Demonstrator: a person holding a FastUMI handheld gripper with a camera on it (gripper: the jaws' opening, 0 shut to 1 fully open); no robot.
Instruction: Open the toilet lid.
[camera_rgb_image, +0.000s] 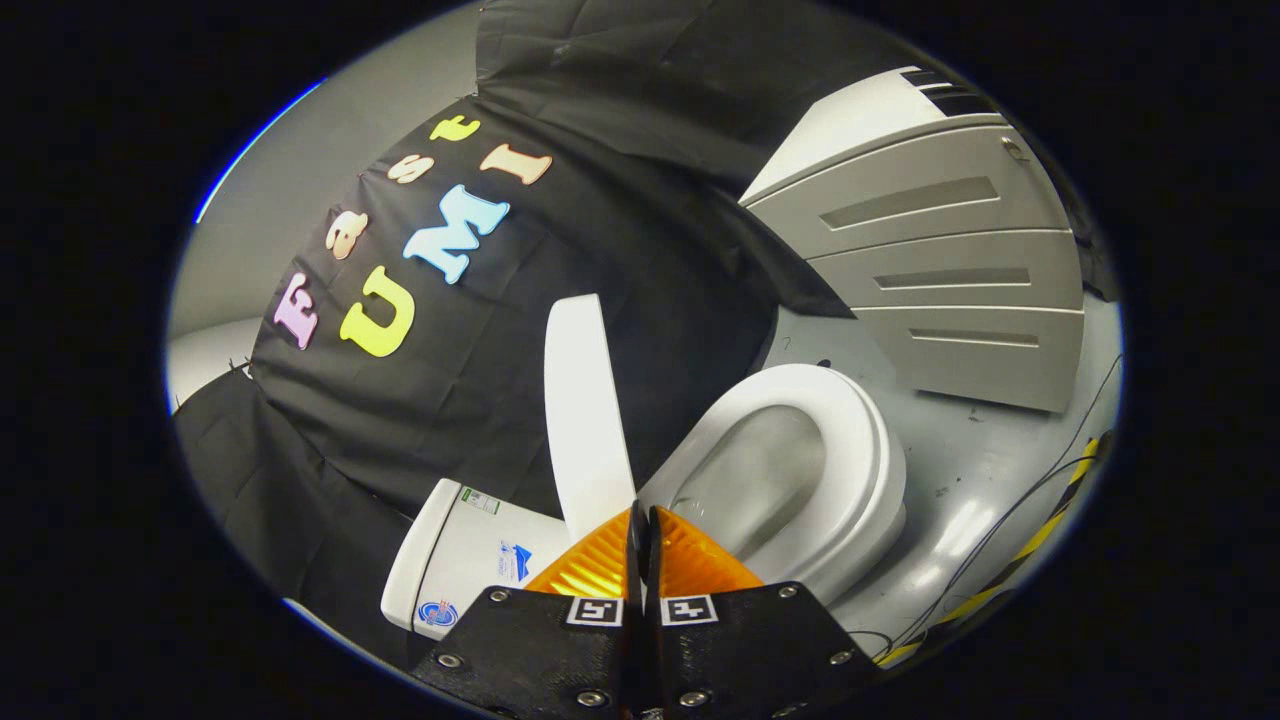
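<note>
We see the white plastic toilet lid (585, 420) standing raised, so our gripper (640, 540) rests closed, holding nothing.

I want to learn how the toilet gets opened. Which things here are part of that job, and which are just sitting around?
Part of the job:
- toilet lid, raised on edge
- toilet seat around the bowl
- cistern behind the lid
- gripper, fingers shut together just before the lid's lower edge

Just sitting around:
- grey drawer cabinet
- cables on the floor
</note>
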